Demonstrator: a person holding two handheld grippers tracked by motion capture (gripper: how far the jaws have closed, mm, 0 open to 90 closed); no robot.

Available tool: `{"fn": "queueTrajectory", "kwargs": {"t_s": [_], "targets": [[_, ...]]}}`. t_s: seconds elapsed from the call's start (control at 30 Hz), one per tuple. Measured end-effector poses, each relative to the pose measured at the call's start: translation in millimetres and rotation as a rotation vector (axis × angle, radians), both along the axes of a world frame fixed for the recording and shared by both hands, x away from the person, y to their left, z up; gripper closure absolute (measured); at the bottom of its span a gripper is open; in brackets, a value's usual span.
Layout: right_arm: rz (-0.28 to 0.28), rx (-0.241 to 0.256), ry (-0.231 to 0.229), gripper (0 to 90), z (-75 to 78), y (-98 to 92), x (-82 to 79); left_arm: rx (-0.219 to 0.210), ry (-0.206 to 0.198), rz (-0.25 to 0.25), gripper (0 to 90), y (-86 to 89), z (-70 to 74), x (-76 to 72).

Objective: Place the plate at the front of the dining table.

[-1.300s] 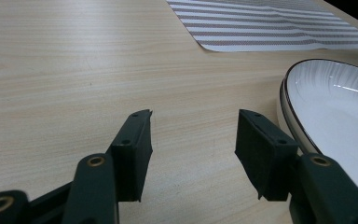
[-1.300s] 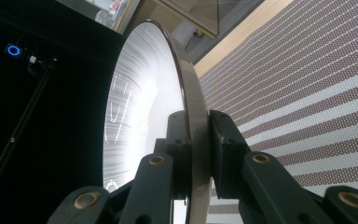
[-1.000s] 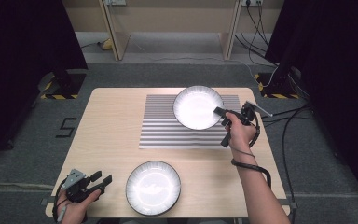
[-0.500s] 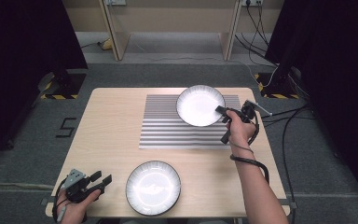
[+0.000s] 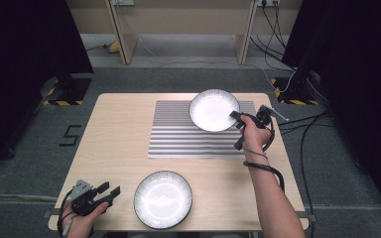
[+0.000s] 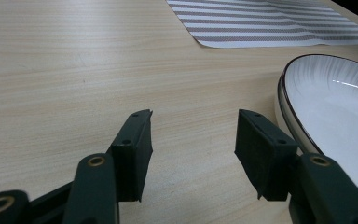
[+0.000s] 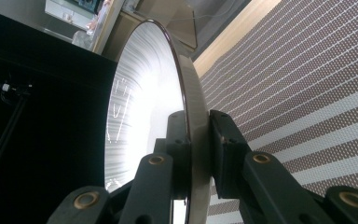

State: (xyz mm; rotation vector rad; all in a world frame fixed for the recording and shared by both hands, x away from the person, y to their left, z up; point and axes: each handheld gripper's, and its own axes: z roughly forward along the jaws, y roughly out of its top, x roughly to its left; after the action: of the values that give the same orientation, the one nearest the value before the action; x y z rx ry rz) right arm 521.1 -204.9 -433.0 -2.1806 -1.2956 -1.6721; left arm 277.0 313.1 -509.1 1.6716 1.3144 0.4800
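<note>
From the high view, a light wooden surface [image 5: 119, 129] carries a grey-and-white striped rectangular mat [image 5: 178, 136] toward its far side. The right claw [image 5: 236, 117], held in the person's right hand [image 5: 255, 135], grips the near right rim of a white ribbed round plate with a dark edge [image 5: 212, 109], which sits over the mat's far right corner. A second white ribbed plate with a dark rim [image 5: 162, 199] rests flat on the bare wood at the near edge, well apart from the first. Just left of it the left claw [image 5: 113, 192] lies low by the near left corner, its jaws apart and holding nothing.

In the left gripper view, the left claw [image 6: 193, 135] stands wide open over bare wood, the near plate [image 6: 335, 116] just beside its right jaw.

In the right gripper view, the right claw [image 7: 198, 140] is clamped on the held plate's rim [image 7: 186, 93], one jaw on each face, with the striped mat [image 7: 307, 84] behind it.
</note>
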Motion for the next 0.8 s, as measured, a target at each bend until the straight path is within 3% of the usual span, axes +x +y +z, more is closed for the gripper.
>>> {"fn": "queueTrajectory", "kwargs": {"t_s": [0.8], "targets": [[-0.006, -0.006, 0.039, 78.7, -17.0, 8.6, 17.6, 0.001, 0.005, 0.002, 45.2, 1.2, -2.0, 0.2]]}}
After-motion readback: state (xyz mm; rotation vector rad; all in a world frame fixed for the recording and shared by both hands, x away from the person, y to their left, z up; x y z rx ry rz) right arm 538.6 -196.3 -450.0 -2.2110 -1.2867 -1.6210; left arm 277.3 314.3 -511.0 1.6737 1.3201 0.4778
